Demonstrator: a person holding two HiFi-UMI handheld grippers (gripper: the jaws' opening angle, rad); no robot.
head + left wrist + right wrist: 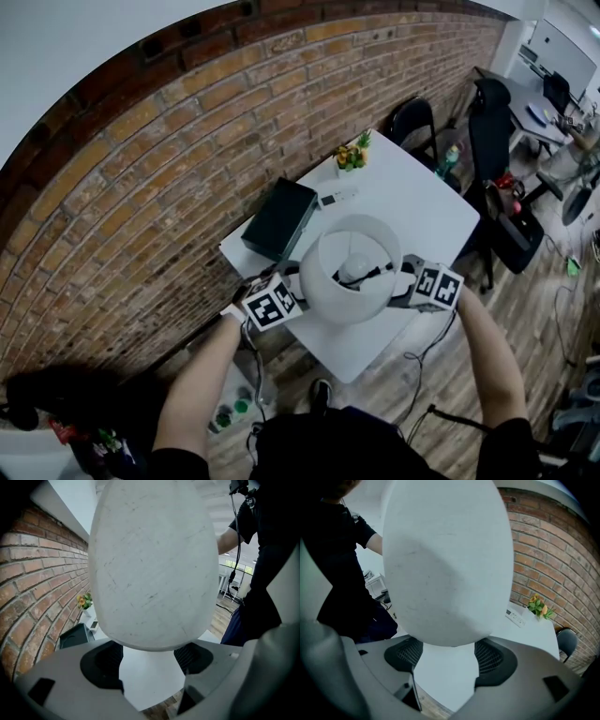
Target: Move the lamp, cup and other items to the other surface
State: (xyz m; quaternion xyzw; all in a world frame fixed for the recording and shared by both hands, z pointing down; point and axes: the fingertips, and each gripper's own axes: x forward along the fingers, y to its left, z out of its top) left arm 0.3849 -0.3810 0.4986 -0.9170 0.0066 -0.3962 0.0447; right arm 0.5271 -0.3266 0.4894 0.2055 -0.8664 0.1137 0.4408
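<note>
Two tools pinch the lamp (349,267) by its shade at the near end of the table (412,202): left gripper (296,284) and right gripper (405,279). Each has its jaws apart, pressed against the shade. This looks like the lamp's lift; next comes steady inward pressure while carrying it across.

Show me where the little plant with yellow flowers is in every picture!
Head view: the small potted plant with yellow flowers is at upper middle, on the far corner of the white table.
Left gripper view: it is at middle left, beside the wall.
Right gripper view: it is at middle right, beside the wall.
Shared landmark: the red brick wall runs right behind the plant in all three.
</note>
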